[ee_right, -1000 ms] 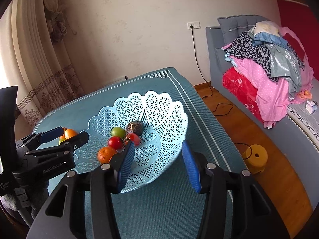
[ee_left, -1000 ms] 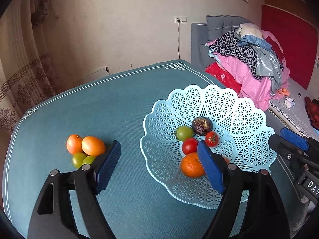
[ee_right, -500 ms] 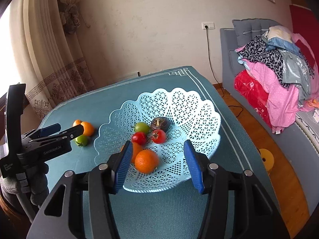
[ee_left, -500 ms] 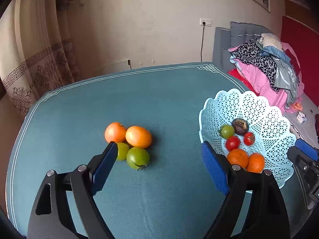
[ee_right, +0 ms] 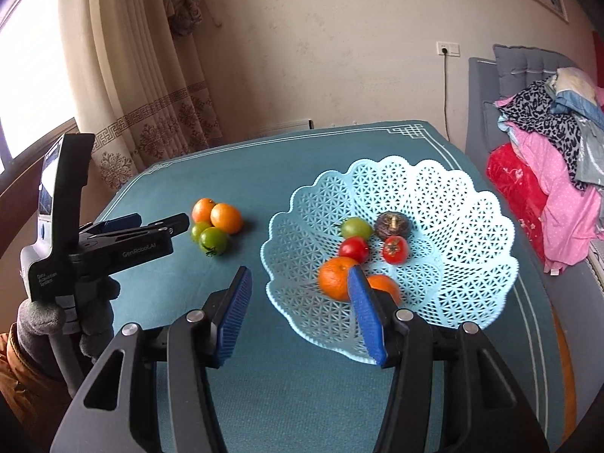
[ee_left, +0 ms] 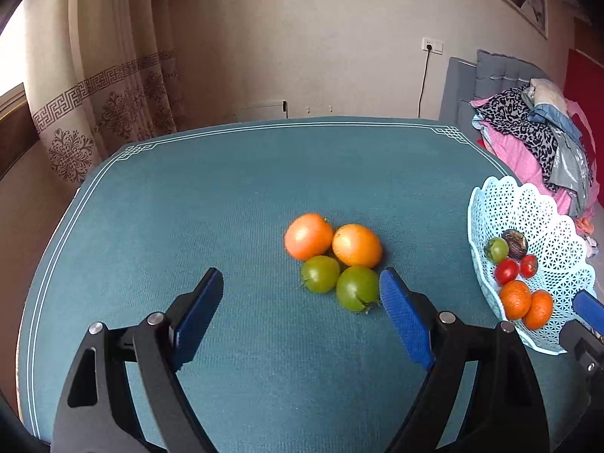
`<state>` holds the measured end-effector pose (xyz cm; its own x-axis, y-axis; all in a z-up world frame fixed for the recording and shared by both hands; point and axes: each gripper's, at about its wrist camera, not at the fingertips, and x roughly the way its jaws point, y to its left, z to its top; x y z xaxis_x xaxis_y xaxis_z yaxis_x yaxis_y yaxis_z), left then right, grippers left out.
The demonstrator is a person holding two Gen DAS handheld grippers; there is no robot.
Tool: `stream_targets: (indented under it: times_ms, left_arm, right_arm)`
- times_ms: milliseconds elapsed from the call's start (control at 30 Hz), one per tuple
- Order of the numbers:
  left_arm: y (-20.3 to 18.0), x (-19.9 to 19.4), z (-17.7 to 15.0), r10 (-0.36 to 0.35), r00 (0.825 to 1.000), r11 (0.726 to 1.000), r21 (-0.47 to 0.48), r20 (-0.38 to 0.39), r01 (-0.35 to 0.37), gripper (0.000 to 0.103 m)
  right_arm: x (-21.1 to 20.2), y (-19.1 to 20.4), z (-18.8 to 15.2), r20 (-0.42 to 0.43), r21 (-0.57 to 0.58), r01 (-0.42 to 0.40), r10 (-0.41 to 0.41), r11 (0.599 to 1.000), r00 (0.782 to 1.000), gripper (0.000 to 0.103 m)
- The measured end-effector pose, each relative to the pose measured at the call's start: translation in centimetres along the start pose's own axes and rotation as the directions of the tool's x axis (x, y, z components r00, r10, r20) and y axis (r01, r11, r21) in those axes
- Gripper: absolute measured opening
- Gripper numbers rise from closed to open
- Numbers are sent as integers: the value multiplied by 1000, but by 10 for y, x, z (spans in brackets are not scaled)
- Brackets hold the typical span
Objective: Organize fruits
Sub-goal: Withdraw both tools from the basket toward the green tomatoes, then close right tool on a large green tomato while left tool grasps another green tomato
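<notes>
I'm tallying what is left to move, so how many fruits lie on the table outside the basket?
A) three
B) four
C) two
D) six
B: a cluster of four sits on the table left of the basket: two orange fruits behind and two green ones in front; both grippers, left and right, are open and empty.

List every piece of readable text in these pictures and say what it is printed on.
"GenRobot.AI": white print on the side of the left gripper, seen in the right wrist view.
"Data Acquisition System": my best reading of the small white print on its upright black handle.
Nothing else carries readable text.
</notes>
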<state>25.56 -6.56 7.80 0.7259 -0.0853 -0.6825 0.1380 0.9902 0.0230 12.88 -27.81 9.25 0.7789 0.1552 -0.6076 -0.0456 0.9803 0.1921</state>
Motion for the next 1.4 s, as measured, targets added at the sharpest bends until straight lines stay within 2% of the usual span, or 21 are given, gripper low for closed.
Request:
stream_targets:
  times_ms: [433,633,767,1133,1400]
  left_arm:
    - [45,13,-6,62,998,995,-80,-25,-64,86]
    - [56,15,-6,87,996,992,-85,-22,-89,86]
    - [61,15,-8,102,995,991,-90,-18,-103,91]
    - [67,21,-12,101,994,988,-113,-31,-104,91]
    - [69,28,-10,96,995,989,-108,-42,-100,91]
  right_arm:
    - [47,76,8,-59,-136,-115,108,984,992,53]
    - [85,103,14,-112,-184,-136,117,973,987,53]
    - [110,110,15,-148,-190,-129,101,973,984,53]
    - [147,118,15,-185,-213,-88,49,973,982,51]
    - [160,114,18,-208,-194,-104,62,976,976,35]
